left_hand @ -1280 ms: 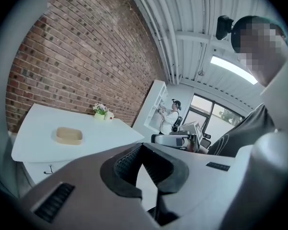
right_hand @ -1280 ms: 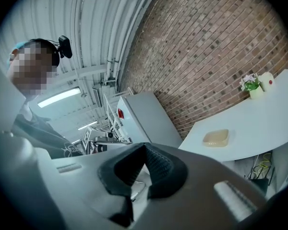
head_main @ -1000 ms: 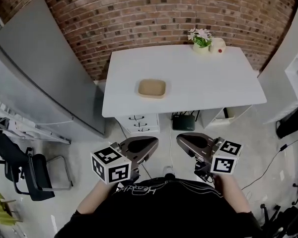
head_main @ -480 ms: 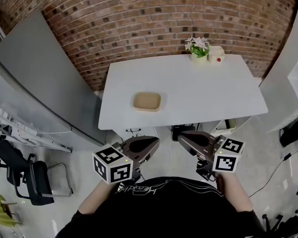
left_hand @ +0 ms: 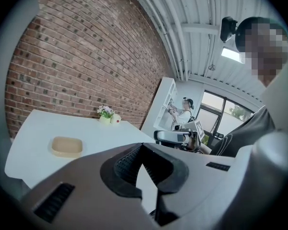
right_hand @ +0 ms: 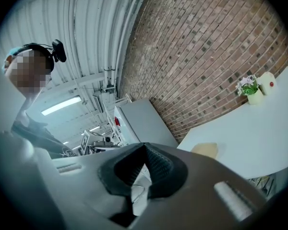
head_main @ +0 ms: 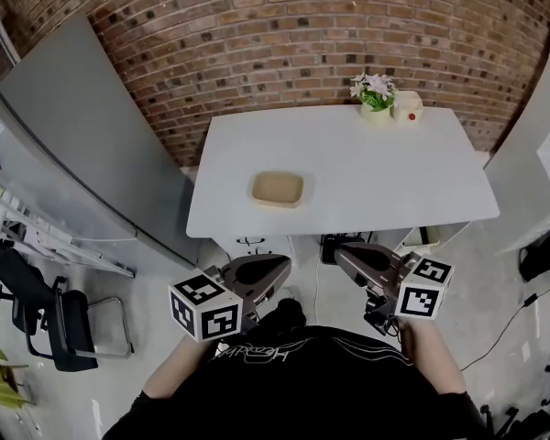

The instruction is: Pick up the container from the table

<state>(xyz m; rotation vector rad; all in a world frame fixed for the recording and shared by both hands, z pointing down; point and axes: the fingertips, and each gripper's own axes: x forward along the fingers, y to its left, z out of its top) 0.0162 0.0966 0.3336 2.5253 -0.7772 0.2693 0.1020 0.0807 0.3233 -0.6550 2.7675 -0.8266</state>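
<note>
Head view: both claws closed and empty, held short of the white rectangular table point(head_main: 385, 186).
Shallow tan rounded-rectangle container point(head_main: 278, 189) lies alone on the table's near-left part, well apart from the small pot of flowers point(head_main: 376, 93) at the table's far right corner, so it looks open to a grasp from the near edge. Left gripper point(head_main: 282, 266) and right gripper point(head_main: 341, 257) hang off the table's near edge, jaws pressed together on nothing, probably because the reach has not begun.

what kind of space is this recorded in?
Probably an office or lab room: a white table by a bare brick wall, a drawer unit under it, and a black office chair at left.
</note>
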